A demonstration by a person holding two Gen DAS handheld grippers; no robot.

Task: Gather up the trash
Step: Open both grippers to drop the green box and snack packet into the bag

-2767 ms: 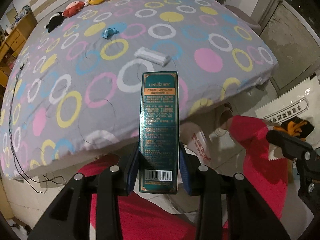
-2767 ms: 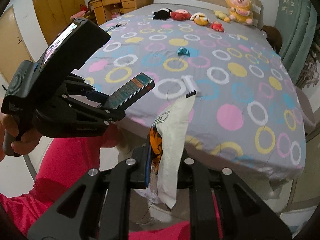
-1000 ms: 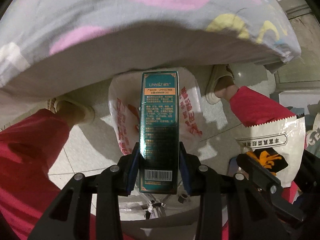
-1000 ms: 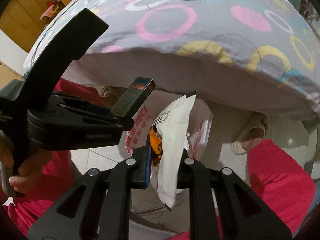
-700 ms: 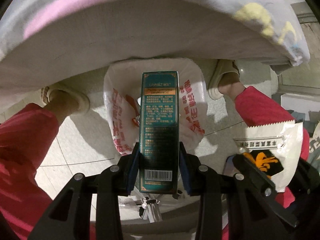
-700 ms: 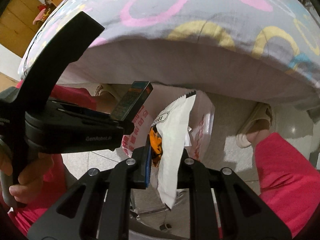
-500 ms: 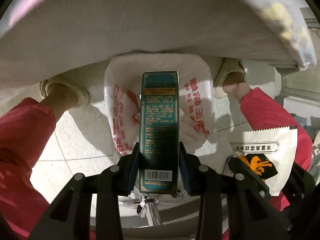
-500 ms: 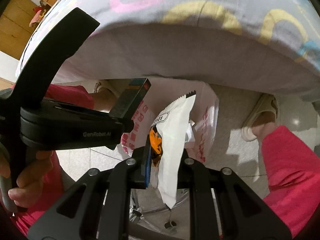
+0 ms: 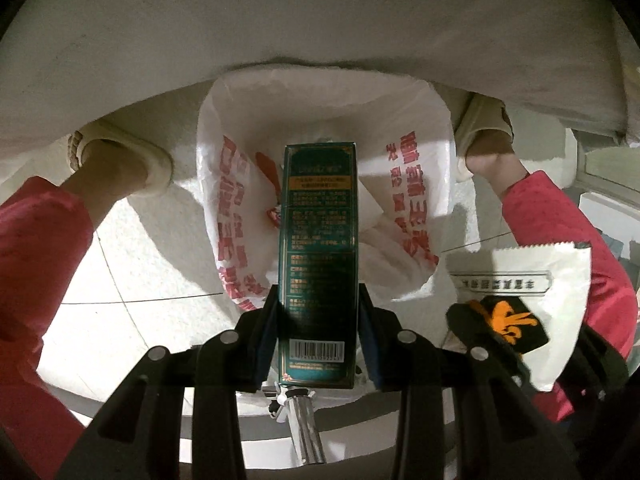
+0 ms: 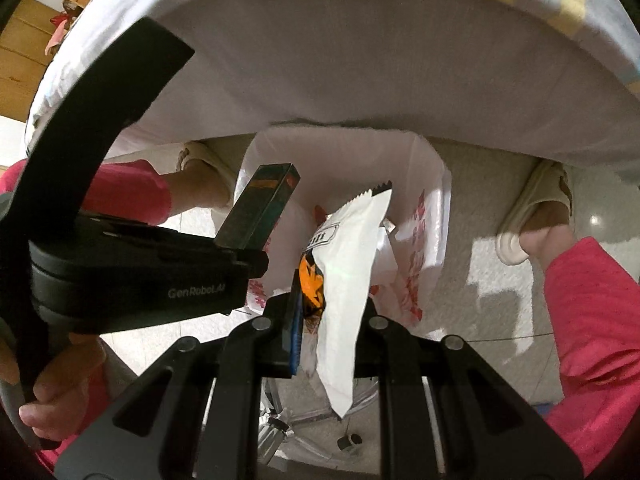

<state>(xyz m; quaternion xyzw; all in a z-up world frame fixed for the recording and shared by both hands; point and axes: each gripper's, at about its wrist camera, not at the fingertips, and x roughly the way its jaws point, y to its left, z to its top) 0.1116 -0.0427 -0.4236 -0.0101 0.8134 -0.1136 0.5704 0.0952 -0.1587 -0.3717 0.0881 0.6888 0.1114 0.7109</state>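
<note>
Both grippers are aiming steeply downward here, and both are carrying a load. The left gripper (image 9: 318, 336) is pinching the green carton (image 9: 319, 248) across its narrow sides near the barcode end, jaws parted only as far as the carton forces them. The carton's long axis is running straight out along the fingers, its far end poking over the mouth of the white trash bag (image 9: 404, 128).

The right gripper (image 10: 330, 336) is nearly closed, clamping the white snack wrapper (image 10: 348, 264) by its lower part; the wrapper is standing up between the pads with its serrated top edge leaning toward the far right, also over the bag (image 10: 434, 184). In the left wrist view that same wrapper (image 9: 528, 276) is sitting just right of the bag's near rim.

Now the relation that matters: the bag's opening is lying directly ahead of and below both loads, red lettering on its inner walls and some crumpled waste already showing inside. The carton looks centred over the opening, so the left hand seems the better placed to let go first; the wrapper, judged from the left wrist view, may need to shift a little left.

Farther out, the person's slippered feet (image 9: 120, 160) are planted either side of the bag, red trouser legs (image 10: 596, 320) framing it, and the bed edge (image 9: 320, 20) is overhanging the far side.
</note>
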